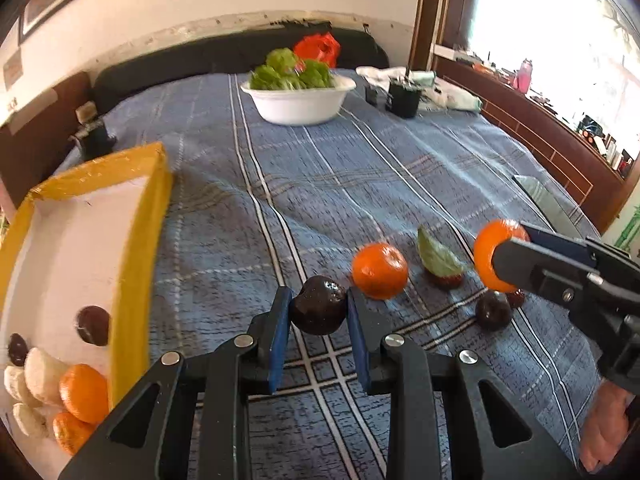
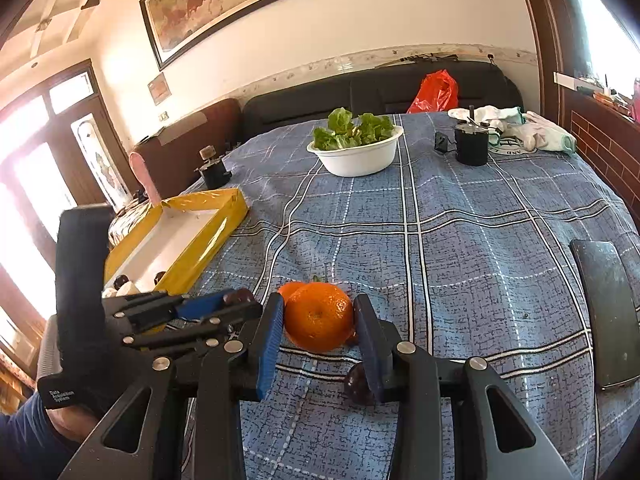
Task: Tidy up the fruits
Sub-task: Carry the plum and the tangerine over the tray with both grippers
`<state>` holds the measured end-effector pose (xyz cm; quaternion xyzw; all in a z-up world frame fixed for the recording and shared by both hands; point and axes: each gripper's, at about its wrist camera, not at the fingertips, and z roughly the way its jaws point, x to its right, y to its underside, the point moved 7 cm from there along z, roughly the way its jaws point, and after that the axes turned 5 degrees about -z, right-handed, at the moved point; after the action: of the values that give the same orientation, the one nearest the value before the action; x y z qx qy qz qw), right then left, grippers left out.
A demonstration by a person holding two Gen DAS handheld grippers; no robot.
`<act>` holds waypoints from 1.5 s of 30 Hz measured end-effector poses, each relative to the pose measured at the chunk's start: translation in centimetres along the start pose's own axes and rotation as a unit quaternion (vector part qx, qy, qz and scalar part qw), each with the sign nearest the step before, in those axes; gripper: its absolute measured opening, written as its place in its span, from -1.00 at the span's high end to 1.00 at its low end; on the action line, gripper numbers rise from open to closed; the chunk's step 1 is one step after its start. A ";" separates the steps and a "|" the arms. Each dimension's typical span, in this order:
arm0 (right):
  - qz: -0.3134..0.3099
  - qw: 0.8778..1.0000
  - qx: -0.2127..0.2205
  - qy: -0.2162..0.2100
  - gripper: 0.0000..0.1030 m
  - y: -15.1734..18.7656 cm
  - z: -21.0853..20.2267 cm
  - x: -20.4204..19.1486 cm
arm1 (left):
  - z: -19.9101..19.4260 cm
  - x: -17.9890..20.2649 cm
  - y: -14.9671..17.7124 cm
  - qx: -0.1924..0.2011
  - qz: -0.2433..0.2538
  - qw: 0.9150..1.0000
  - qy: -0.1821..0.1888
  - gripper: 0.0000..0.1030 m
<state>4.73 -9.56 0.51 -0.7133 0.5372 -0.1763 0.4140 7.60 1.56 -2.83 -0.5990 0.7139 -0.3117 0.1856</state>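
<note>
Plaid cloth (image 1: 400,168); L gripper (image 1: 319,312) w/ plum (image 1: 318,310).

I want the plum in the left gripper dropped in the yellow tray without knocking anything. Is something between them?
Nothing visible stands between. The left gripper holds the plum above bare blue cloth, and the yellow tray lies to its left. Only the tray's near wall must be cleared. The loose orange lies on the other side.

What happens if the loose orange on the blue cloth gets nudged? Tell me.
The loose orange is round and sits free on the cloth, so it would probably roll. The cloth looks soft and wrinkled, which may stop it soon. Its skin looks firm, so a gentle push seems unlikely to damage it.
</note>
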 end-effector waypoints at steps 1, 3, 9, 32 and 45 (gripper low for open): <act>-0.004 1.000 -0.001 0.000 0.24 0.1 0.0 -0.2 | -0.2 -0.1 -0.1 0.006 -0.001 1.000 -0.003 0.49; -0.012 1.000 -0.001 0.001 0.24 0.2 0.0 -0.6 | -0.6 -0.2 -0.3 0.016 -0.001 1.000 -0.009 0.49; -0.029 1.000 0.004 0.001 0.24 0.2 -0.1 -1.3 | -1.9 -0.7 -1.0 0.053 -0.002 0.998 -0.037 0.49; -0.051 0.999 0.005 0.000 0.24 0.4 0.5 -2.0 | -8.6 -14.6 0.7 0.097 -0.138 0.980 -0.105 0.48; -0.014 0.996 -0.018 -0.088 0.23 -2.8 1.4 -8.0 | -6.7 -20.8 1.8 0.053 -0.235 0.968 -0.075 0.48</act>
<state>4.58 -1.50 3.37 -0.7409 0.4918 -0.1091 0.4442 6.45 23.39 -1.37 -0.7609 0.5193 -0.3382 0.1922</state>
